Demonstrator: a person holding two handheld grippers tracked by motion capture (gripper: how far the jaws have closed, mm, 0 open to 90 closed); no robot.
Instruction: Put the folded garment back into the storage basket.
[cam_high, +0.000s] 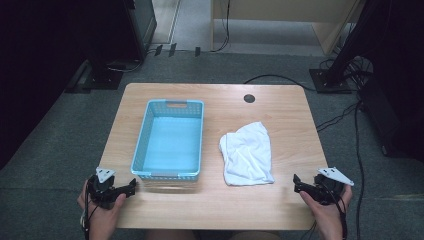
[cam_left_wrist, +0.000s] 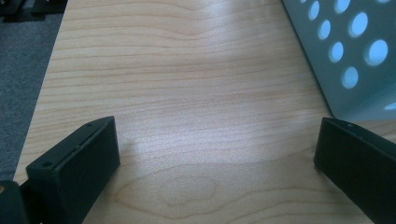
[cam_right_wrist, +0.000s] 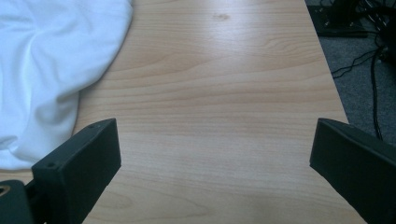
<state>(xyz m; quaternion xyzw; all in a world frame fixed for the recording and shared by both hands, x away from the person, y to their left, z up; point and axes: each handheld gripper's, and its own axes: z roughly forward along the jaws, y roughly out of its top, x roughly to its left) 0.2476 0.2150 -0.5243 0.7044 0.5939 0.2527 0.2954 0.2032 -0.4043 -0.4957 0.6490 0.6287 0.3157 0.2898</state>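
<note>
**Desk:** What are the fingers doing on your left?

**Operator:** From my station, the left gripper (cam_left_wrist: 217, 144) has its jaws spread wide with nothing between them, bare wooden table (cam_left_wrist: 187, 93) showing in the gap. At about two o'clock in that gripper's own view sits a corner of the blue basket (cam_left_wrist: 345, 56), its wall punched with round holes, just beside the farther jaw but apart from it.

**Desk:** And the hand behind it?

**Operator:** In the high view I see the left hand (cam_high: 102, 212) wrapped under the left gripper (cam_high: 129, 188) at the table's seven o'clock corner, forearm entering from the bottom edge, jaws pointing toward three o'clock at the basket's near end.

**Desk:** The right side?

**Operator:** The right gripper (cam_right_wrist: 215, 144) is likewise gaping, empty, over bare wood. A crumpled white cloth (cam_right_wrist: 51, 70) lies at its ten o'clock, near the jaw on that side; I cannot tell whether they touch. From above, the right hand (cam_high: 327, 212) cups the right gripper (cam_high: 298, 183) at the table's five o'clock corner, jaws aimed toward nine o'clock.

**Desk:** Where do the goods lie?

**Operator:** The blue basket (cam_high: 170, 137) stands left of centre, long side running twelve to six. The white cloth (cam_high: 247, 152) lies on the table (cam_high: 280, 200) right of centre, apart from the basket.
</note>
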